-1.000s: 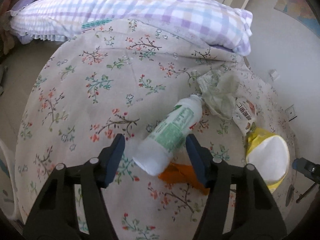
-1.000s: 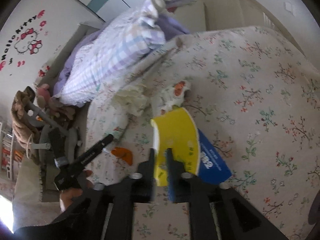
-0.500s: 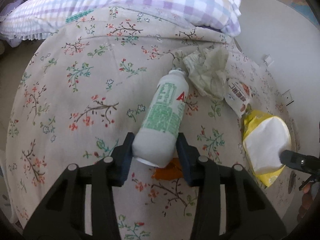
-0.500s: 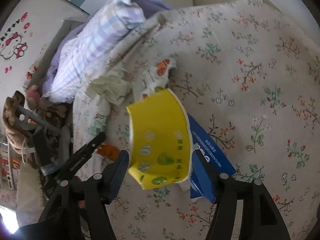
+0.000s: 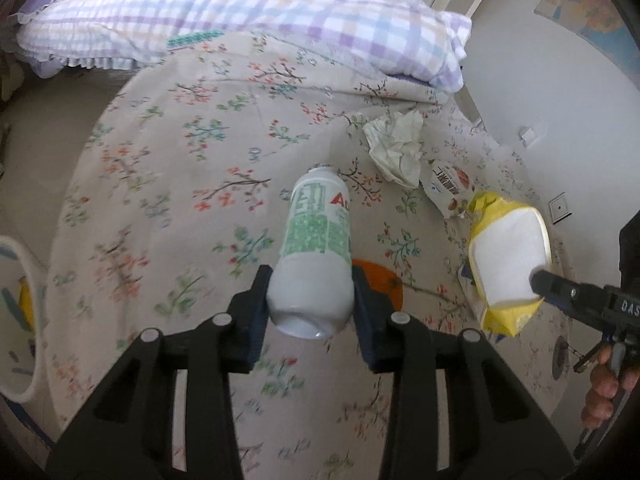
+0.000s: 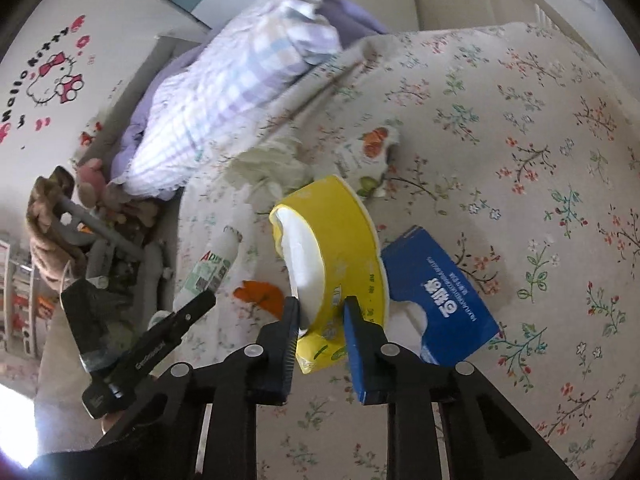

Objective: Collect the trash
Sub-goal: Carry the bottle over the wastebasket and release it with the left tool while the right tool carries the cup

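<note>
My left gripper point(image 5: 310, 294) is shut on the base of a white plastic bottle point(image 5: 316, 248) with a green label, held above the floral bedspread point(image 5: 160, 184); the bottle also shows in the right wrist view point(image 6: 208, 272). My right gripper point(image 6: 320, 320) is shut on a yellow tissue pack point(image 6: 336, 264), lifted off the bed, and it also shows in the left wrist view point(image 5: 506, 264). A crumpled tissue point(image 5: 396, 144), a small snack wrapper point(image 5: 448, 188) and an orange scrap point(image 5: 380, 282) lie on the bed.
A blue tissue box point(image 6: 440, 292) lies on the bed right of my right gripper. A checked pillow point(image 5: 260, 20) lies across the bed's far end. A white bin rim point(image 5: 20, 312) shows at the left edge. Stuffed toys and clutter point(image 6: 80, 216) sit beside the bed.
My left gripper closed on the bottle and lifted it off the bed. My right gripper opened, then closed again on the yellow tissue pack, now lifted.
</note>
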Demonstrator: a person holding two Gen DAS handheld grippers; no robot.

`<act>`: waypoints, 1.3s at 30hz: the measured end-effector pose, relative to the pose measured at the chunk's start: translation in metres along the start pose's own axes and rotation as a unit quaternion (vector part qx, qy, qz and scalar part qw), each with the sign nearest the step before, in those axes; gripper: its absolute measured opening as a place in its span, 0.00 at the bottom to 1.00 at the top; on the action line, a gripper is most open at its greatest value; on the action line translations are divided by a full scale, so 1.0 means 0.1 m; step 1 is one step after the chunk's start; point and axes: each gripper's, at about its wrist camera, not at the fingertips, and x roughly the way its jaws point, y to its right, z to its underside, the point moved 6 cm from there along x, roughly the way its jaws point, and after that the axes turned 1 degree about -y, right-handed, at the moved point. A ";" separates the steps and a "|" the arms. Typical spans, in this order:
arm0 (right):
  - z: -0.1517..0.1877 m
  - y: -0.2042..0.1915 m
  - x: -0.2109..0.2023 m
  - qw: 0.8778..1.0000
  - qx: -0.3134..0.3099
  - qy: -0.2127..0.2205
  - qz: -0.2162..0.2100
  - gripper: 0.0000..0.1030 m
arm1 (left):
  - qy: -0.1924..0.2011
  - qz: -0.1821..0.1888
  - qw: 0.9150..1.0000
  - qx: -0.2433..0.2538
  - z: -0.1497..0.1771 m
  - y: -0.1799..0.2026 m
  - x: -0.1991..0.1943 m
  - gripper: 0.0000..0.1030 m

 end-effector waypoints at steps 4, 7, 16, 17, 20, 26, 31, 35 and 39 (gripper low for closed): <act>0.04 -0.16 -0.08 1.000 -0.012 0.006 -0.017 0.21 | 0.004 0.003 1.000 -0.013 0.09 -0.11 -0.18 0.39; 0.07 -0.26 -0.12 1.000 -0.021 0.011 -0.017 0.21 | 0.010 0.003 1.000 -0.020 0.13 -0.18 -0.31 0.39; 0.21 -0.81 -0.01 0.998 -0.056 0.004 -0.040 0.21 | 0.035 -0.009 0.998 -0.050 0.27 -0.61 -0.75 0.39; 0.24 -0.90 0.02 0.997 -0.063 0.001 -0.042 0.21 | 0.037 -0.013 0.998 -0.056 0.29 -0.69 -0.81 0.39; 0.32 -1.18 0.16 0.995 -0.082 -0.009 -0.048 0.21 | 0.043 -0.025 0.996 -0.067 0.34 -0.90 -0.94 0.39; 0.51 -1.68 0.52 0.991 -0.118 -0.035 -0.058 0.21 | 0.052 -0.057 0.992 -0.100 0.48 -1.47 -1.19 0.39; 0.68 -2.02 0.81 0.987 -0.140 -0.056 -0.065 0.21 | 0.046 -0.076 0.988 -0.123 0.61 -1.92 -1.28 0.39; 0.79 -2.21 1.04 0.985 -0.146 -0.069 -0.066 0.21 | 0.034 -0.087 0.986 -0.141 0.74 -2.21 -1.28 0.39; 0.92 -2.43 1.24 0.982 -0.165 -0.074 -0.058 0.21 | 0.019 -0.088 0.983 -0.157 0.81 -2.40 -1.25 0.39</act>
